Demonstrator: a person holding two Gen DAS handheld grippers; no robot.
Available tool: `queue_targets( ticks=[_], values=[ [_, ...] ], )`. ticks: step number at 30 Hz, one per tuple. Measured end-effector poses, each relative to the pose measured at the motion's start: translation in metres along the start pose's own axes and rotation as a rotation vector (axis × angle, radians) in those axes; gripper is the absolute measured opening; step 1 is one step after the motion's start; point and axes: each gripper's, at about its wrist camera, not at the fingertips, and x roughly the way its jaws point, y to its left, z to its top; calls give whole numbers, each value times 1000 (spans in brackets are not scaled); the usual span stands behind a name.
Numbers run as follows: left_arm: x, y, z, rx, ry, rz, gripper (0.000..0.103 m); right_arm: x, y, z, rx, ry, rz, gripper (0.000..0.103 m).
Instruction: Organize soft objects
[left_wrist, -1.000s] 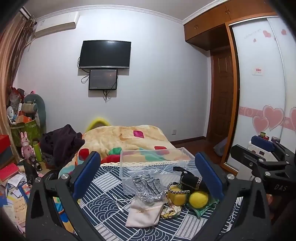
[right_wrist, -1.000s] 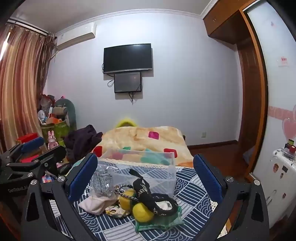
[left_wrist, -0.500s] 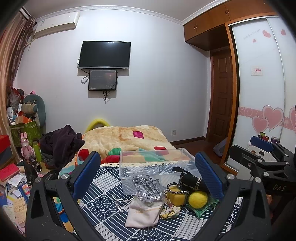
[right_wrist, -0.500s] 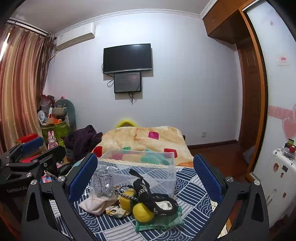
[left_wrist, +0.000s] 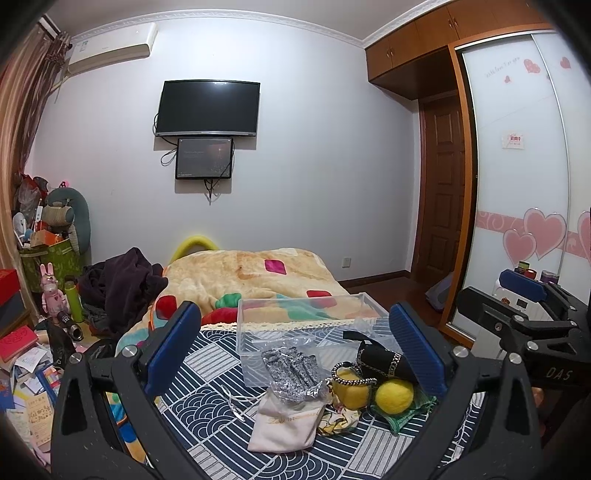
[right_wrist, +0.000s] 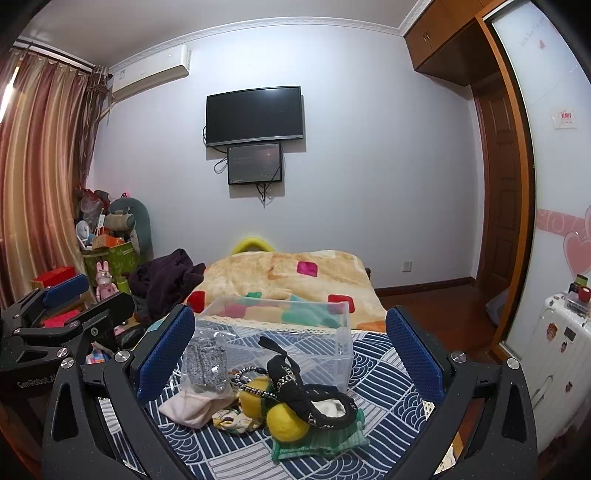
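Two grippers, both released and holding nothing — left gripper (left_wrist: 295, 350) and right gripper (right_wrist: 290, 350) with blue pads spread wide at lower frame.

Nearest, lower centre: cream cloth drawstring pouch (left_wrist: 284, 424), silver sequinned fabric in clear wrap (left_wrist: 293, 373), two yellow felt balls (left_wrist: 393, 395), black chain-trimmed strap bag (left_wrist: 384, 363), folded green cloth (right_wrist: 325, 439) — one heap on the navy patterned bedspread (left_wrist: 207, 363).

Just behind, mid-frame: clear plastic storage bin (left_wrist: 306, 325), seemingly empty.

Judgement: take one piece off the heap's edge, pinch low, lift clear of the tangled strap.

Right view alone shows the green cloth fully; left view alone shows a white cord (left_wrist: 232, 400) at the pouch's left.
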Motion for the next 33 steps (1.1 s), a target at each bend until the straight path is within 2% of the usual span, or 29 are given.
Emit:
queue_targets(
  ticks=[33],
  values=[
    [-3,-3,4,9,-8,0,103,-3,1,3,8,-4,5,103]
  ],
)
